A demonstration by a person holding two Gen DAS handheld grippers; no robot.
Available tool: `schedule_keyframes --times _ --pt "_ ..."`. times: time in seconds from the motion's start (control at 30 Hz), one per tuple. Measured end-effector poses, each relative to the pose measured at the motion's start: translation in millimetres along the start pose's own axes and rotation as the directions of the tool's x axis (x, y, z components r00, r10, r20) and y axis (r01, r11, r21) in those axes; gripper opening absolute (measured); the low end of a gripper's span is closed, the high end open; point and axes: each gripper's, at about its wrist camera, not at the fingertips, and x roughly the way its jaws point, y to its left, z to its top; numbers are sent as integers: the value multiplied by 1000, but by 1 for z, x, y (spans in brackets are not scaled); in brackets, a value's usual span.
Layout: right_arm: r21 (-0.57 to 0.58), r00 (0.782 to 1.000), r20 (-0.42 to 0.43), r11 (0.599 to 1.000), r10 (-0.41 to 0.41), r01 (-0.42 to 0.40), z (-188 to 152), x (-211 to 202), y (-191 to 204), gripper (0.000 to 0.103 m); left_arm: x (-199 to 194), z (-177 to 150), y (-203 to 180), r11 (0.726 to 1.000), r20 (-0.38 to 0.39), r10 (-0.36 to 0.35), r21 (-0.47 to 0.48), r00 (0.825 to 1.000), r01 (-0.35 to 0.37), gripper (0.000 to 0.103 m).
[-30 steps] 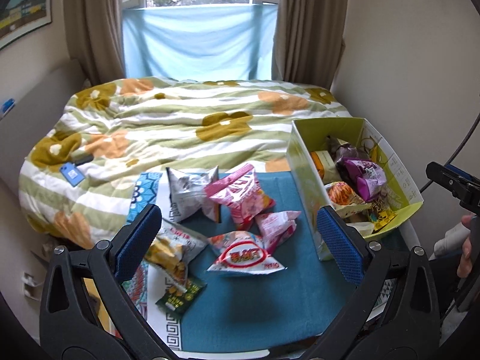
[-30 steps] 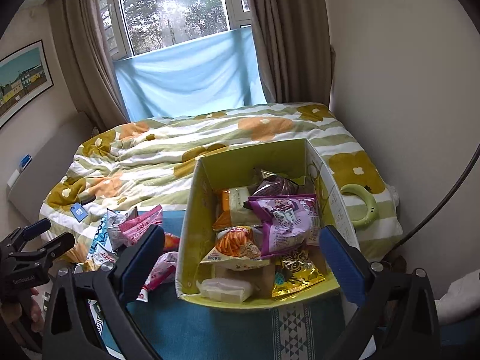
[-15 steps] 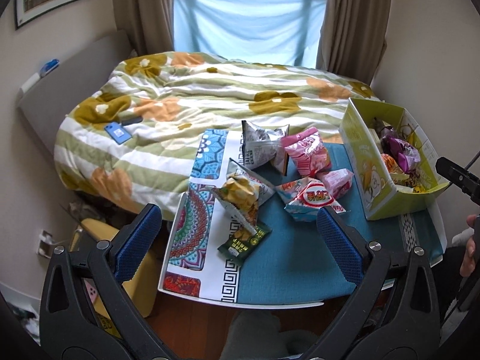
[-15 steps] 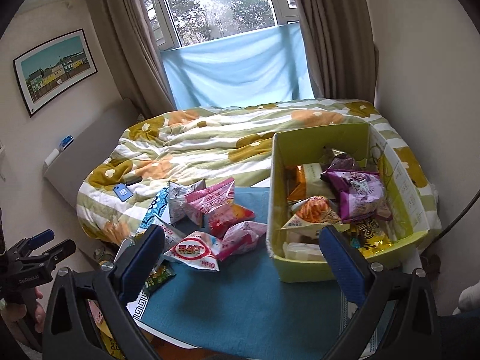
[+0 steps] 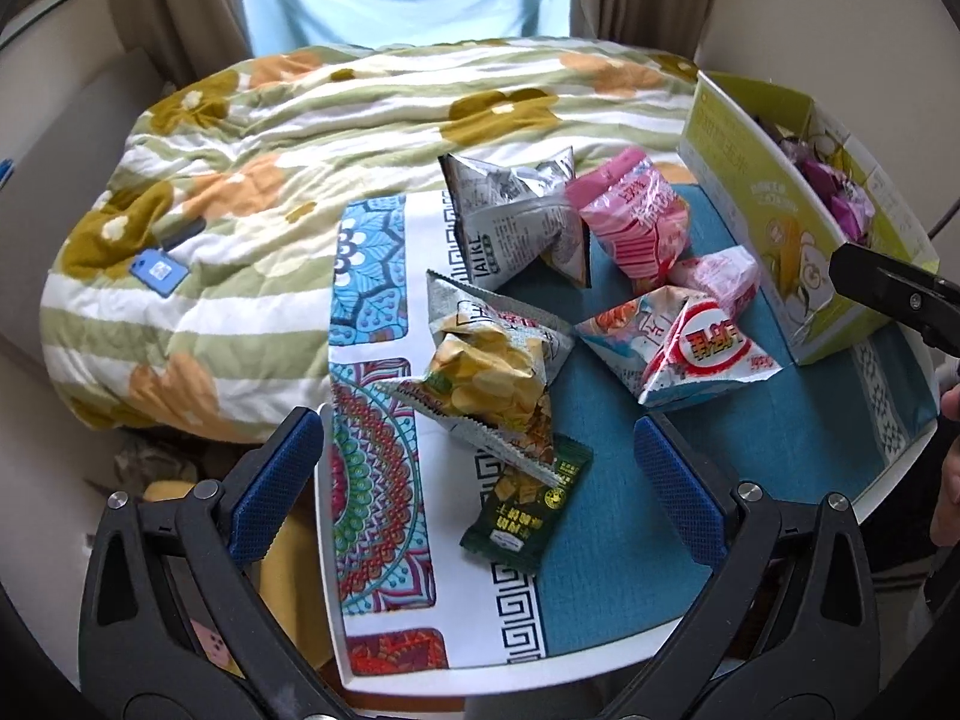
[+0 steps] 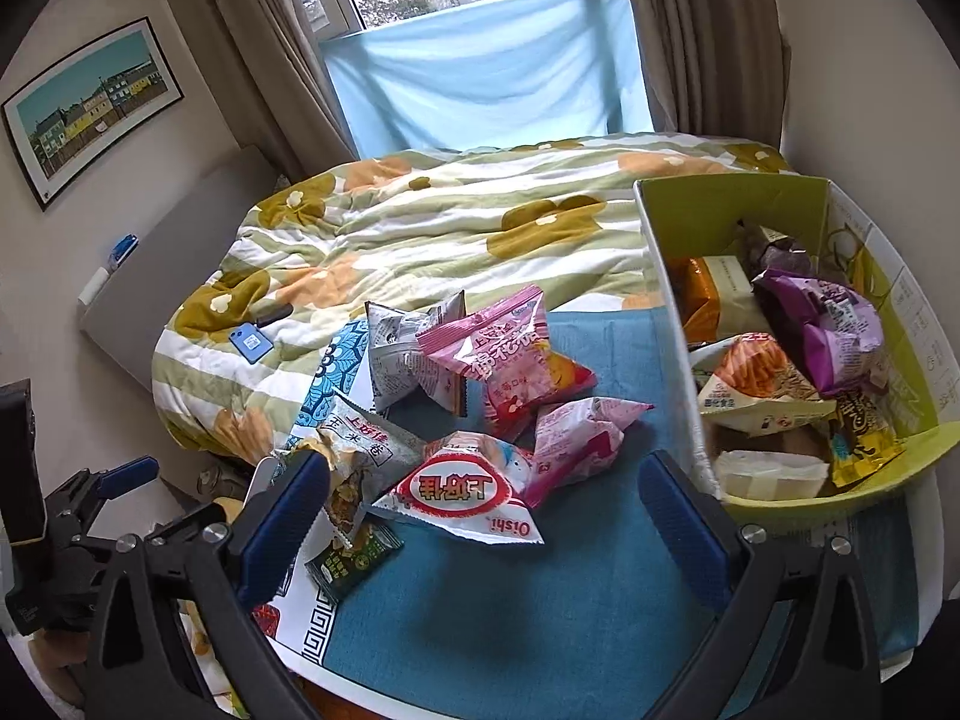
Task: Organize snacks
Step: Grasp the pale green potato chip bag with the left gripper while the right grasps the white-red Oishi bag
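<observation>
Several snack bags lie loose on the table: a yellow chips bag [image 5: 486, 381], a small dark green packet [image 5: 528, 507], a grey bag [image 5: 516, 222], a pink bag [image 5: 636, 222] and a white-red Oishi bag [image 5: 690, 348] [image 6: 468, 489]. A yellow-green box [image 6: 678, 300] [image 5: 756, 180] at the right holds several more snacks. My left gripper [image 5: 480, 492] is open and empty, hovering above the green packet. My right gripper [image 6: 480, 522] is open and empty, above the Oishi bag.
The table has a blue cloth [image 6: 528, 618] and a patterned runner [image 5: 372, 480] on its left side. A bed with a flowered quilt [image 5: 300, 138] lies behind the table. A blue phone [image 5: 157, 270] rests on the quilt.
Both grippers have swung left and down toward the loose bags. The left one now looks down on the chips and green packet; the right one moved from over the box to the Oishi bag.
</observation>
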Motion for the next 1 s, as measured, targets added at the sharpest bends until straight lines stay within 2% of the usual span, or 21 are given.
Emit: schedule_keyframes --times 0.2,0.43,0.53,0.6,0.73,0.83,1.0 --pt "42 996 -57 997 -64 67 -2 51 16 103 71 14 1 993 -80 -93 70 992 99 102" --pt "51 985 -119 991 -121 128 -3 94 25 102 118 19 1 981 -158 -126 124 979 147 100" --pt "64 982 -147 989 -122 133 -7 108 26 92 130 19 4 979 -191 -131 129 973 157 91" --pt "73 978 -169 988 -123 137 -9 116 25 88 135 18 9 977 -207 -155 115 966 181 81" --pt "83 972 -197 986 -127 146 -12 126 23 86 140 18 16 974 -223 -183 89 957 207 75" --pt "84 969 -210 984 -134 154 -14 129 22 86 139 20 19 972 -222 -196 83 955 219 66" --pt "83 962 -239 984 -135 158 -18 136 20 85 138 22 23 970 -232 -213 64 949 233 63"
